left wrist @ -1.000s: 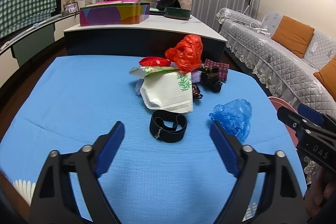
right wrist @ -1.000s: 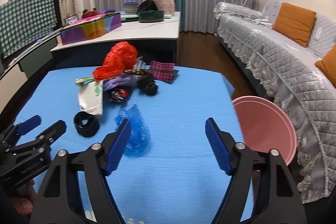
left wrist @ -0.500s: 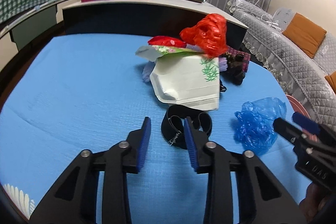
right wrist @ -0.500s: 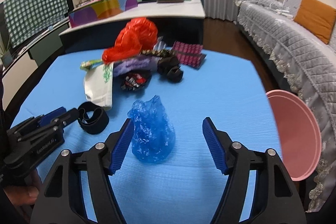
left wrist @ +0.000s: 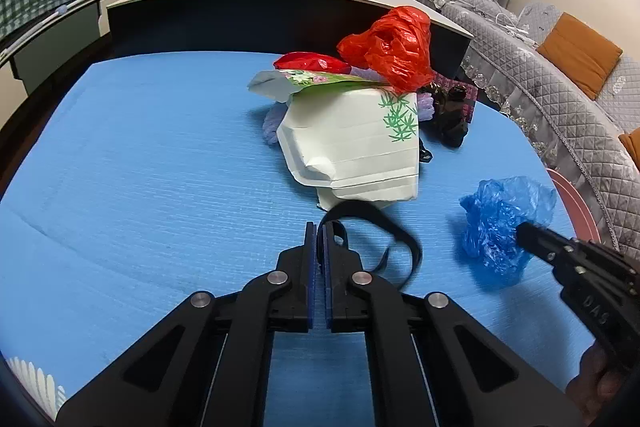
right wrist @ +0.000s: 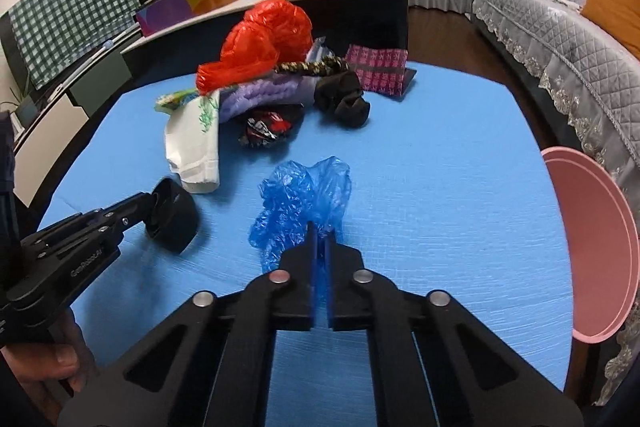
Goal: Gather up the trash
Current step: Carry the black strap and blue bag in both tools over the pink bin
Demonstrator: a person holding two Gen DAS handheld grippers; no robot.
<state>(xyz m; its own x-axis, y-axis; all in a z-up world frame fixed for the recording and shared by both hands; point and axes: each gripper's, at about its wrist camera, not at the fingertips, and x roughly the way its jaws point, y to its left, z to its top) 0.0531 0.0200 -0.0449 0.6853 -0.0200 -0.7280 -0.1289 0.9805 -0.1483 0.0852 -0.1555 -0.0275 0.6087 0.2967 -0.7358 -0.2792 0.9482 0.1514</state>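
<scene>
We take the white bag as landmark; it lies flat on the blue table.

Left gripper: clenched, its pads pinching one edge of the black strap. The strap's loop sits just in front of the white bag's near edge, partly raised off the table where it is pinched. In the right wrist view we see the same loop at the left gripper's tip, just below the white bag.

Behind the white bag: a red bag, crumpled, sitting on top of the pile. Right of the white bag, a dark bundle, touching the pile.

Right gripper: clenched, pads grasping the near edge of the blue bag. The blue bag lies on the table, apart from the white bag, to its right and nearer us. In the left wrist view we see the right gripper's tip buried in the blue bag.

Far right, past the table's edge: a pink bin.
</scene>
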